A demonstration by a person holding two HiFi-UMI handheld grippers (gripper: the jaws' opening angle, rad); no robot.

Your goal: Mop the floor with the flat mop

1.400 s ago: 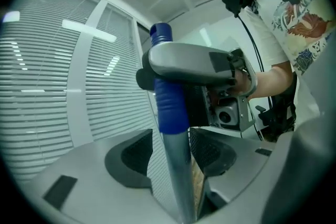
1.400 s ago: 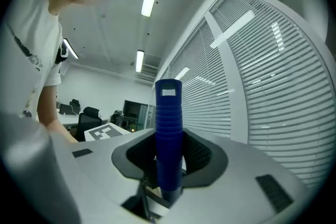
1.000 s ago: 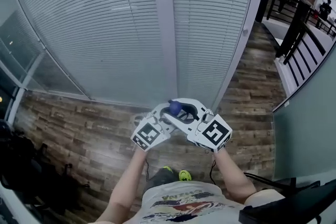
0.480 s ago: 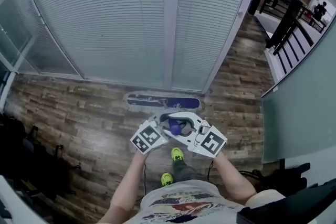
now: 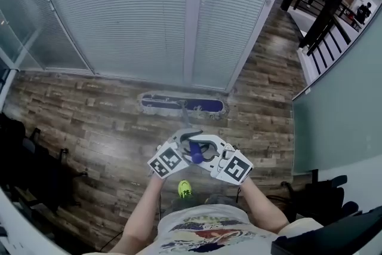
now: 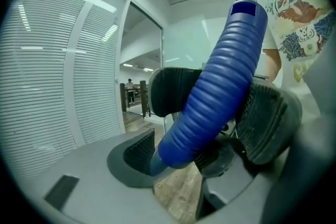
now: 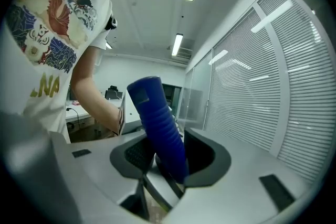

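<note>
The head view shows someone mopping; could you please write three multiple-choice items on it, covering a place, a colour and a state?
1. Where is the mop head? A on the wood floor by the blinds B on a desk C against the railing
2. What colour is the mop handle's grip? A red B blue C white
3. How do the blinds hang? A rolled up B half raised C fully lowered
Answers: A, it lies flat on the floor below the blinds; B, the ribbed grip is blue; C, slats cover the glass to the bottom.
</note>
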